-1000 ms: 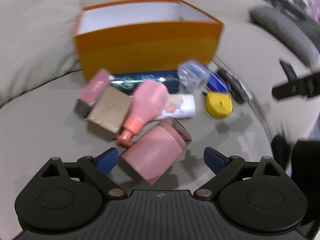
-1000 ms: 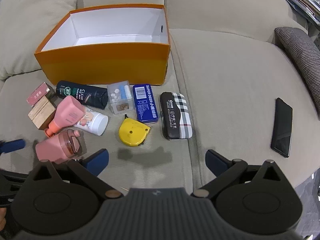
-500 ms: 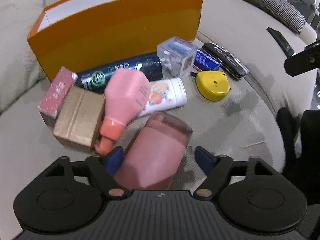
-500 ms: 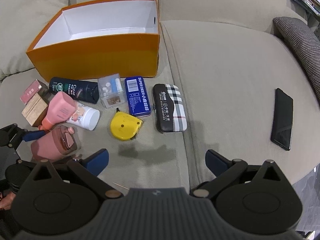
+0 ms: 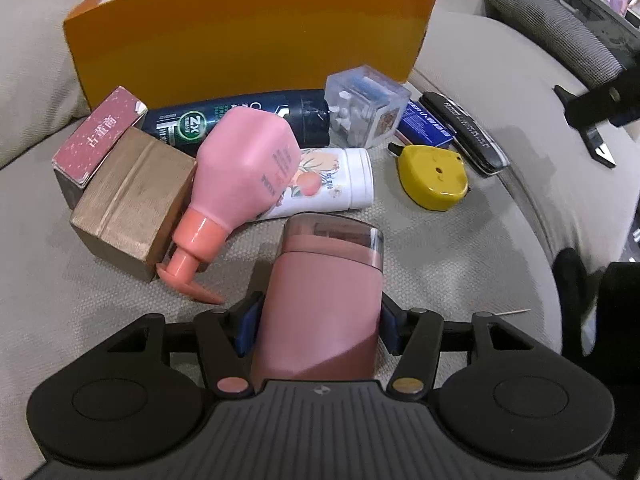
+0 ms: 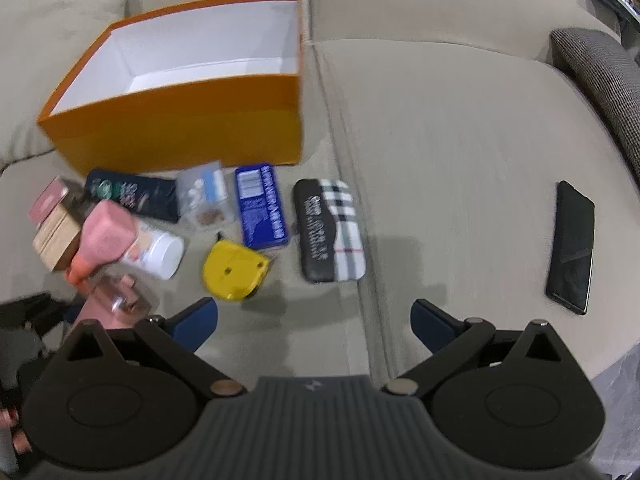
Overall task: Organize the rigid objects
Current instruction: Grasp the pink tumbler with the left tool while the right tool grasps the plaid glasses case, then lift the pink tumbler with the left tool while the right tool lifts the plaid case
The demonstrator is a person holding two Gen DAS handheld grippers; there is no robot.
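My left gripper [image 5: 318,326] is shut on a pink lidded cup [image 5: 324,300] lying on the sofa seat; the cup also shows in the right wrist view [image 6: 116,304]. Beyond it lie a pink pump bottle [image 5: 240,176], a white tube [image 5: 332,184], a dark shampoo bottle [image 5: 240,116], a brown box [image 5: 128,196], a red box [image 5: 100,132], a clear cube [image 5: 366,106] and a yellow tape measure [image 5: 434,176]. The open orange box [image 6: 180,92] stands behind them, empty. My right gripper [image 6: 314,324] is open and empty above the seat.
A blue box [image 6: 260,206], a plaid case [image 6: 330,230] and a black phone [image 6: 570,246] lie on the seat to the right. A grey checked cushion [image 6: 600,80] sits at the far right. Sofa back cushions rise behind the orange box.
My left gripper moved forward around the pink cup and closed on it. My right gripper drifted slightly and stayed open.
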